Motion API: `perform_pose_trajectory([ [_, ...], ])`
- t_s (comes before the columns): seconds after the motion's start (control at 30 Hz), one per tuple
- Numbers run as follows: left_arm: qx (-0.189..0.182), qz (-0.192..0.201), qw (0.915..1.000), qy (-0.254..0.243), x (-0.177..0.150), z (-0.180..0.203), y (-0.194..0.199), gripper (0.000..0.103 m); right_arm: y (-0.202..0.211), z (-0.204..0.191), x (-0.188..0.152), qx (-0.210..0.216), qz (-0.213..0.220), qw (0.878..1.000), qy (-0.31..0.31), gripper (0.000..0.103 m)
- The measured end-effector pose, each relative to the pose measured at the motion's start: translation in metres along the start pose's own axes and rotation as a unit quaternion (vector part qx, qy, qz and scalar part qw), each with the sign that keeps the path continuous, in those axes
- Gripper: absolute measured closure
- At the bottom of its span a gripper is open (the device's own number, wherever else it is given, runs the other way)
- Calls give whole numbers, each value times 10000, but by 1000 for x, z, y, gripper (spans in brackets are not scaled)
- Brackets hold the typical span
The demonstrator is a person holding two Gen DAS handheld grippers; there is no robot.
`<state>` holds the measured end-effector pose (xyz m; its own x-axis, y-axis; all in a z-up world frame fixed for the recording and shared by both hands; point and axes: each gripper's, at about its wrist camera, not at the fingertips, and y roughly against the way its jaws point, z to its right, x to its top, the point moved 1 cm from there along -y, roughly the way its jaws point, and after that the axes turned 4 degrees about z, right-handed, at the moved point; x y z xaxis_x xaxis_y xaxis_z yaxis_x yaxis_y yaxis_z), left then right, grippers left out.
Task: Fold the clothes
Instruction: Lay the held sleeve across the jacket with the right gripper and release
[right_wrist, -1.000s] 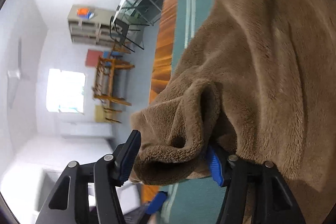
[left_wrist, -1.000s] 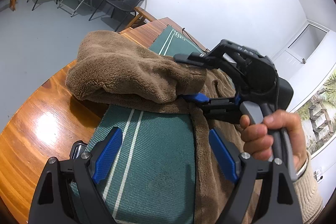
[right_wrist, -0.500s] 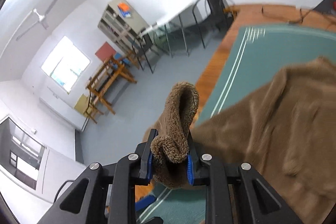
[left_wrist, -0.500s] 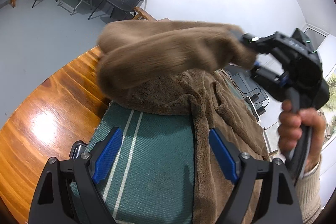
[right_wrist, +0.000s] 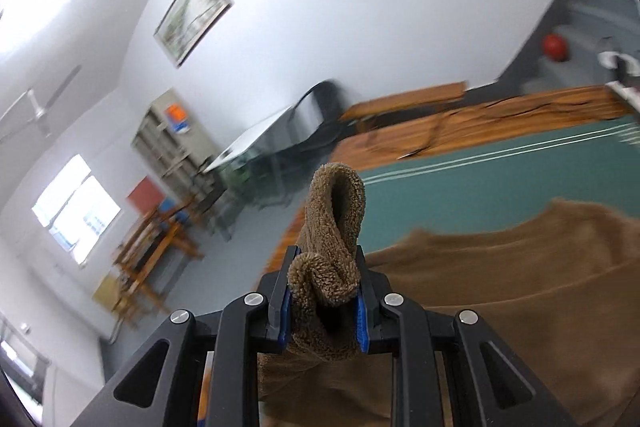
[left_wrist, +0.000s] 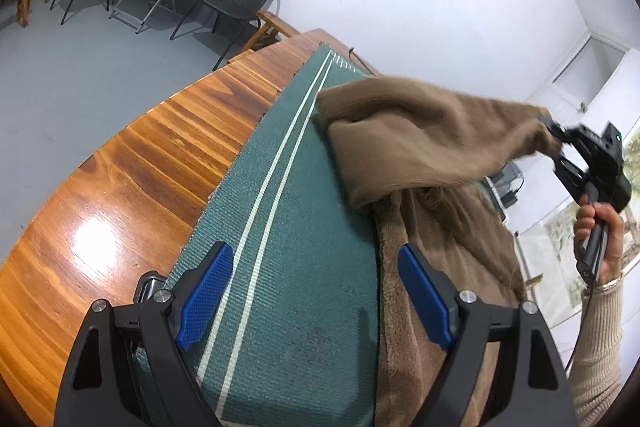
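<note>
- My right gripper [right_wrist: 323, 297] is clamped on a rolled fold of the brown fleece garment [left_wrist: 424, 143], lifting it off the table; the rest drapes down, blurred, so I cannot make out its outline.
- My left gripper [left_wrist: 316, 301] stands wide open with nothing between its blue ribbed pads [left_wrist: 206, 301], hovering over the green mat [left_wrist: 288, 227]; its right pad sits just above the garment's edge.
- The fleece is thick, plush and loopy; the mat is ribbed with two pale stripes.
- The glossy wooden table [left_wrist: 120, 187] curves away left of the mat, bare and open.
- My right hand [left_wrist: 600, 239], in a cream knit sleeve [left_wrist: 596, 359], is cut off at the frame edge.
</note>
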<state>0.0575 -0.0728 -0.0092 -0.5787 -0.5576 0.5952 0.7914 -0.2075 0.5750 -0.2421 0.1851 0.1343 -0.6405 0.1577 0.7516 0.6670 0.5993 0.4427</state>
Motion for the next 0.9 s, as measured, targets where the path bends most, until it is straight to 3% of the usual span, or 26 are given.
perform_pose_trajectory([
  [0.27, 547, -260, 9979, -219, 14, 28, 8, 16, 89, 119, -1, -859, 329, 9954, -266, 78],
  [0.4, 734, -202, 9955, -556, 25, 57, 12, 16, 99, 161, -16, -1140, 214, 9924, -419, 78],
  [0.57, 937, -122, 9913, -919, 38, 95, 9, 16, 106, 195, -35, -1213, 108, 9905, -642, 78],
  [0.8, 1040, -227, 9844, -1400, 43, 148, -23, 16, 123, 229, -49, -1184, 187, 9897, -778, 78],
  [0.87, 1019, -306, 9811, -1614, 43, 167, -40, 16, 120, 240, -51, -1230, 3, 9879, -940, 70],
  [0.9, 1018, -368, 9794, -1704, 43, 176, -49, 16, 121, 248, -53, -1293, -73, 9857, -1078, 51],
])
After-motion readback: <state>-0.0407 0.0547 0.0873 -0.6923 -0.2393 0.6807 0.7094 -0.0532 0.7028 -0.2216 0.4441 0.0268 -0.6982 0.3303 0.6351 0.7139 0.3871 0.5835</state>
